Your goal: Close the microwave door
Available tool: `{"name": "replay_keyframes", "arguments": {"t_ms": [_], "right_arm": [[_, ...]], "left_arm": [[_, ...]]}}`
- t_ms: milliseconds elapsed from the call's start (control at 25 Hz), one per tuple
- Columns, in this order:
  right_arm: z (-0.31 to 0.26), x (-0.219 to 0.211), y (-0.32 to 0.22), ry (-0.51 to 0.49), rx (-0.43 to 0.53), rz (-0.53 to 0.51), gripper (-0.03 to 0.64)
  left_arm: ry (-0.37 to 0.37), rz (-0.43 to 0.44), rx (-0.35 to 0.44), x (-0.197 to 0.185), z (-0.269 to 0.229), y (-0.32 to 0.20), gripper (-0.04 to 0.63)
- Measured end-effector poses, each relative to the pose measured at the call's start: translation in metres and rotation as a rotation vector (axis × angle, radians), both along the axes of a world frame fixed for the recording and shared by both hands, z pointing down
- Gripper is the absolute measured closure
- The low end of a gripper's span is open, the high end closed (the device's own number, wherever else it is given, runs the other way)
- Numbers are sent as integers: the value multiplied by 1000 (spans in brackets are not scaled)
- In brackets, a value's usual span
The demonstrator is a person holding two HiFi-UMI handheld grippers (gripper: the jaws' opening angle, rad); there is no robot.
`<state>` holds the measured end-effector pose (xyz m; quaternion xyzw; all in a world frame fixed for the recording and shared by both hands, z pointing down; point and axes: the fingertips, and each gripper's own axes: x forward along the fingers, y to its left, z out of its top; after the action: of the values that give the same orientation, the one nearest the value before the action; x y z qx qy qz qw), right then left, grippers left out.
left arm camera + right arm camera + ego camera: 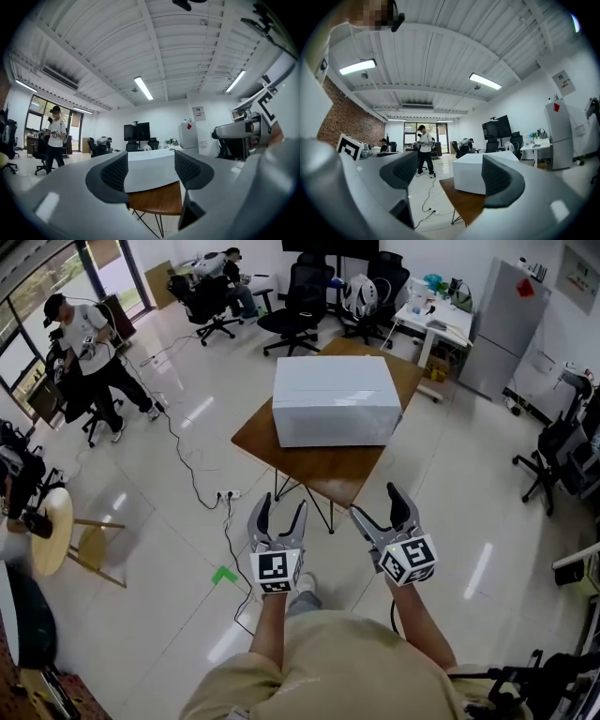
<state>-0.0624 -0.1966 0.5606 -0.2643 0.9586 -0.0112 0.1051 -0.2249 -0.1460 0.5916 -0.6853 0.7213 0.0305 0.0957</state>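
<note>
The microwave (333, 399) shows only as a plain white box on a small wooden table (319, 476); I can see no door from this side. Both grippers hover over the floor, short of the table's near corner. My left gripper (281, 510) is open and holds nothing. My right gripper (379, 506) is open too, also with nothing in it. In the left gripper view the white box (150, 161) and table (154, 199) appear far off between the open gripper's (149, 177) fingers. In the right gripper view the box (468, 178) sits beyond the open gripper (450, 177).
A cable and power strip (225, 495) lie on the floor left of the table. A round wooden stool (52, 531) stands at far left. A person (89, 352) stands at the back left. Office chairs (300, 306), a desk (436, 320) and a fridge (506, 324) line the back.
</note>
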Motion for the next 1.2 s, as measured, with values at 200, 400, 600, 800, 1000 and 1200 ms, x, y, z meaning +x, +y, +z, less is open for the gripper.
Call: {"name": "replay_keyframes", "arguments": {"t_ms": [200, 400, 600, 800, 1000, 1200], "right_arm": [[48, 98, 32, -83, -186, 7, 199], [53, 142, 51, -46, -213, 4, 199], [-2, 189, 95, -99, -182, 27, 199], [-8, 209, 119, -96, -164, 138, 199], [-2, 180, 161, -86, -107, 188, 241], [-37, 130, 172, -39, 49, 213, 247]], "left_arm": [[35, -7, -15, 85, 18, 54, 288], [36, 33, -98, 152, 28, 64, 287], [-1, 78, -50, 198, -31, 104, 288], [-53, 108, -51, 203, -40, 135, 290], [-20, 77, -35, 157, -29, 196, 296], [-22, 41, -16, 106, -50, 199, 301]]}}
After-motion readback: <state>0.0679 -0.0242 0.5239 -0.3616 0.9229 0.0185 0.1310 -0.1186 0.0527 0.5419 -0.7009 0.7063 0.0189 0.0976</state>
